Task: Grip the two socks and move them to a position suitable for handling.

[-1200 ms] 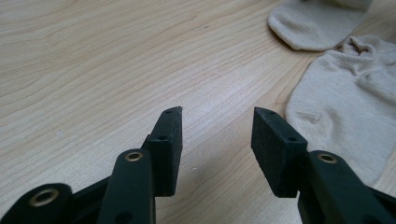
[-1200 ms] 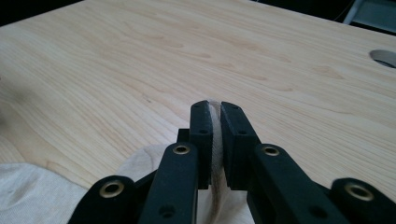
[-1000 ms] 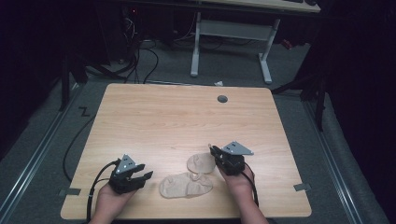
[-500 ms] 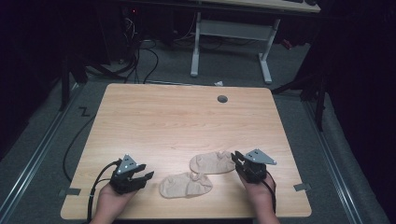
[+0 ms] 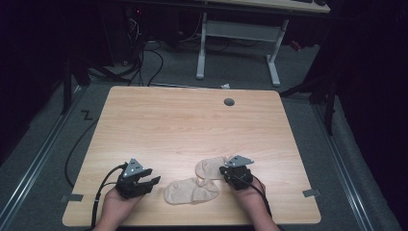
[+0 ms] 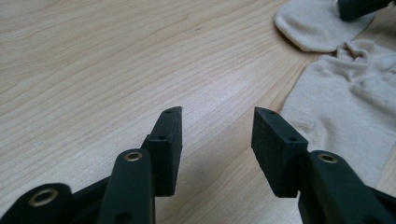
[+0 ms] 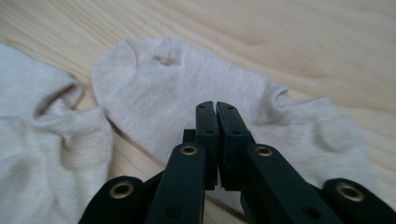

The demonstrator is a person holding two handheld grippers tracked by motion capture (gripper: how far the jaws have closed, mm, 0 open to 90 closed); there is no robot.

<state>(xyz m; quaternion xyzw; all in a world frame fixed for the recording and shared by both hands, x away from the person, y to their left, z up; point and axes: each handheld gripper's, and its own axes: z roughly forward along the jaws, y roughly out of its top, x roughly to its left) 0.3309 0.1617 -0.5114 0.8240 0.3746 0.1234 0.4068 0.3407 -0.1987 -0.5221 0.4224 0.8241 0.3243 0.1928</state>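
Note:
Two beige socks lie near the front edge of the wooden table (image 5: 192, 120). The near sock (image 5: 191, 191) (image 6: 345, 93) (image 7: 42, 130) sits between my two hands. The far sock (image 5: 209, 168) (image 6: 317, 25) (image 7: 159, 84) lies flat just behind it, and the two touch at one end. My right gripper (image 5: 223, 170) (image 7: 216, 106) hovers over the far sock's right part with its jaws shut together and no fabric visible between them. My left gripper (image 5: 153, 181) (image 6: 217, 123) is open, low over bare wood to the left of the near sock.
A round cable hole (image 5: 229, 102) sits near the table's far edge. Beyond the table stand a white desk frame (image 5: 238, 43) and floor cables (image 5: 144, 53). A black cable trails from each gripper towards the front edge.
My right gripper swung out to the right off the far sock, then came back left over it. The left gripper has stayed put and open.

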